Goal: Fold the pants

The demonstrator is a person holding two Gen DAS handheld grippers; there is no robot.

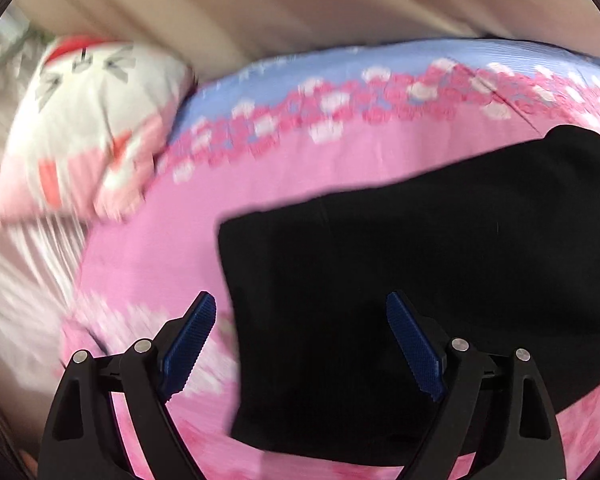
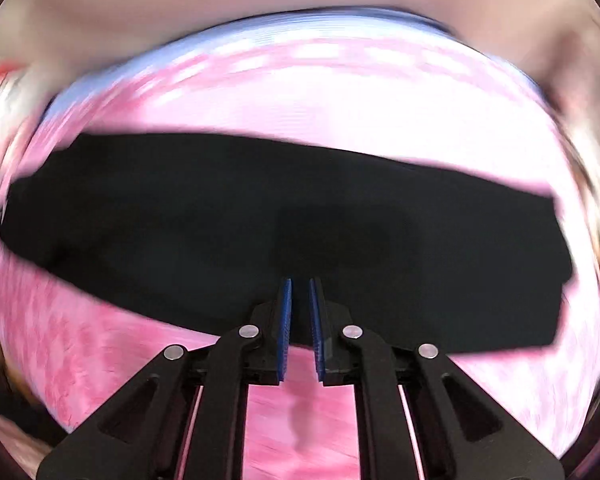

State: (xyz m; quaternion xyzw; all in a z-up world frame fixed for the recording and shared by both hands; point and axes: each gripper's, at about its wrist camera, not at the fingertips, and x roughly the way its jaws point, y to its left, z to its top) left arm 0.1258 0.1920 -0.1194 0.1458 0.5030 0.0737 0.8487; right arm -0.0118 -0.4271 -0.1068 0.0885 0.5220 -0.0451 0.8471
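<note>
Since the black pants (image 1: 420, 280) look soft & floppy – grab an edge; left hand-held gripper (image 1: 300, 320) is spread, right hand-held gripper (image 2: 300, 304) pressed together, empty – on the bed (image 1: 160, 260).

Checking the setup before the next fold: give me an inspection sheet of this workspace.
Surface: pink floral bedsheet with a blue band along the far edge.
Job's things: black pants lying flat in a long strip.
Clutter: white, red and pink pillow at the sheet's edge.
Grippers: left gripper open above the pants' end, empty; right gripper shut, nothing between the pads.
Cables: nothing seen.
Surroundings: beige wall; views blurred.
</note>
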